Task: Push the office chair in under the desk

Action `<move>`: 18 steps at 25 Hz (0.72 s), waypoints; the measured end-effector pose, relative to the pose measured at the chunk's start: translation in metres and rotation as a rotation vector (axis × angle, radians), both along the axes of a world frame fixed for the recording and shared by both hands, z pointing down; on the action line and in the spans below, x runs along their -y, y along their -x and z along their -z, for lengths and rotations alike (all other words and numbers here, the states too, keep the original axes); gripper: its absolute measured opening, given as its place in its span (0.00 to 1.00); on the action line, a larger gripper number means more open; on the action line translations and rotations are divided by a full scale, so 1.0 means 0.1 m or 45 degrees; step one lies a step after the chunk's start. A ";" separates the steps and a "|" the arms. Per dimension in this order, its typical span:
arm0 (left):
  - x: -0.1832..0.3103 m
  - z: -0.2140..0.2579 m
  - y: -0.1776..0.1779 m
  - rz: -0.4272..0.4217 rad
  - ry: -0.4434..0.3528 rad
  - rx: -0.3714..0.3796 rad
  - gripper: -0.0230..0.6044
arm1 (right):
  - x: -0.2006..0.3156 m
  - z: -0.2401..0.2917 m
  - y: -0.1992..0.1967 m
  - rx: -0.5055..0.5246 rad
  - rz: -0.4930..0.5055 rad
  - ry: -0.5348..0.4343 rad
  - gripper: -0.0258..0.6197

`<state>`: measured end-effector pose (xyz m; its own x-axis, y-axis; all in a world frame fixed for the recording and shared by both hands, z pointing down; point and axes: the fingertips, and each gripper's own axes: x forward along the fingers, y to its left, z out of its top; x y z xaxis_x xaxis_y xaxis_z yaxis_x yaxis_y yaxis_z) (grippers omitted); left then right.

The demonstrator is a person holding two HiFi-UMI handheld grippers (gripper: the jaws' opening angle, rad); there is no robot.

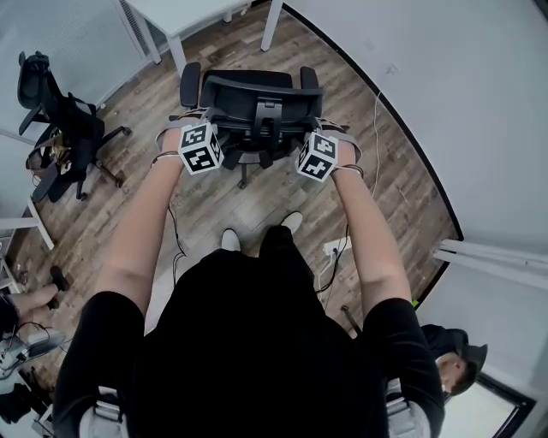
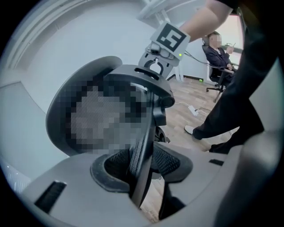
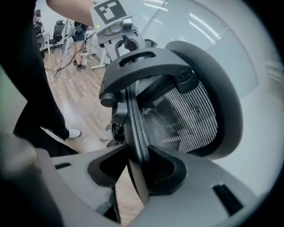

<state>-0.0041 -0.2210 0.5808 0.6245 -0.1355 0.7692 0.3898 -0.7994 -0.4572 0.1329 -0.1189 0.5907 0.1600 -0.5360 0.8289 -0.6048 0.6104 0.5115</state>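
Both sides of the office chair point(image 1: 248, 98) are held in the head view, by left gripper point(image 1: 201, 141) and right gripper point(image 1: 318, 152); it stands just before the white surface point(image 1: 184, 13). Left gripper view: jaws clamp the backrest edge point(image 2: 143, 150). Right gripper view: jaws grip it likewise.

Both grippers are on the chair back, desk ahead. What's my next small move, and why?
Probably push the office chair straight toward the desk a short way, both hands evenly. The left gripper and right gripper each clamp a side edge of the backrest, and bare floor shows between chair and desk, so it isn't tucked in yet. Uneven pressure could swivel it.
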 end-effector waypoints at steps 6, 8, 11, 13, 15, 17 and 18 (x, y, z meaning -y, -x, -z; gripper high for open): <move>0.23 -0.02 -0.31 0.049 0.007 0.008 0.29 | 0.28 -0.03 -0.35 0.008 0.021 0.038 0.26; 0.25 -0.02 -0.45 0.070 0.006 0.006 0.29 | 0.34 -0.03 -0.52 0.007 0.033 0.047 0.26; 0.29 -0.04 -0.68 0.103 0.003 0.007 0.29 | 0.44 -0.03 -0.78 0.001 0.061 0.051 0.26; 0.35 -0.04 -0.83 0.128 0.002 0.009 0.29 | 0.54 -0.02 -0.94 0.002 0.086 0.046 0.26; 0.42 -0.03 -0.97 0.152 0.006 0.014 0.29 | 0.63 -0.01 -1.09 0.003 0.109 0.046 0.26; 0.48 -0.02 -1.09 0.176 0.010 0.018 0.29 | 0.70 -0.02 -1.23 0.002 0.130 0.048 0.26; 0.51 -0.01 -1.15 0.188 0.012 0.019 0.29 | 0.74 -0.02 -1.30 0.002 0.141 0.049 0.26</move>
<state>0.1105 -0.2716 0.5820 0.5868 -0.2178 0.7799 0.2744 -0.8526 -0.4447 0.2630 -0.1928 0.5926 0.1005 -0.5180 0.8494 -0.5331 0.6928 0.4856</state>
